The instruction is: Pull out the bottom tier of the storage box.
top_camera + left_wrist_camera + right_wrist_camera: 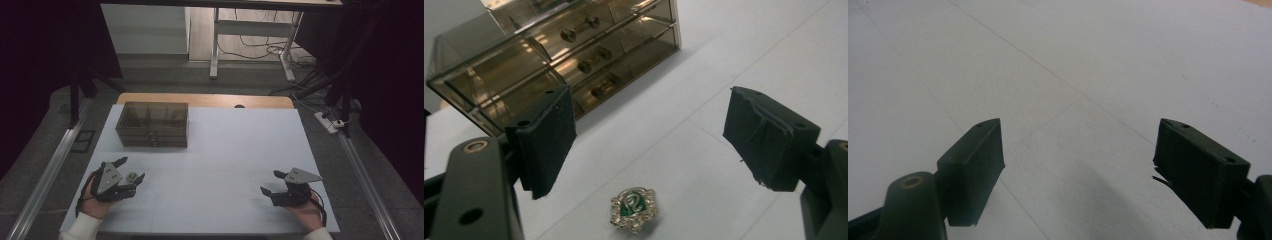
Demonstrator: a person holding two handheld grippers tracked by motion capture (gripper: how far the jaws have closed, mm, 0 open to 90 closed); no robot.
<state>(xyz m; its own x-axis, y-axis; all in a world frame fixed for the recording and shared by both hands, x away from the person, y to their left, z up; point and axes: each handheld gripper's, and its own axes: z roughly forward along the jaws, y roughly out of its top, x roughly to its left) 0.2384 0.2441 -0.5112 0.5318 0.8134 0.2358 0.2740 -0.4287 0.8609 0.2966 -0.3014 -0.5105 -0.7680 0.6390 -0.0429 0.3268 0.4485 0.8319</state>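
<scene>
A small silver brooch with a green centre (634, 210) lies on the white table, between the jaws of my left gripper (651, 137) and a little below them. Seen from above, the brooch (131, 176) sits inside the spread jaws of the left gripper (132, 171), which is open and touches nothing. A smoky transparent drawer box (152, 124) stands at the back left, with its drawers (589, 62) closed. My right gripper (273, 182) rests near the front right, open and empty, over bare table (1078, 160).
The white table top (225, 150) stretches between the two grippers. A wooden strip (205, 100) runs along its far edge. Metal rails flank the table. Beyond are a desk frame and cables on the floor.
</scene>
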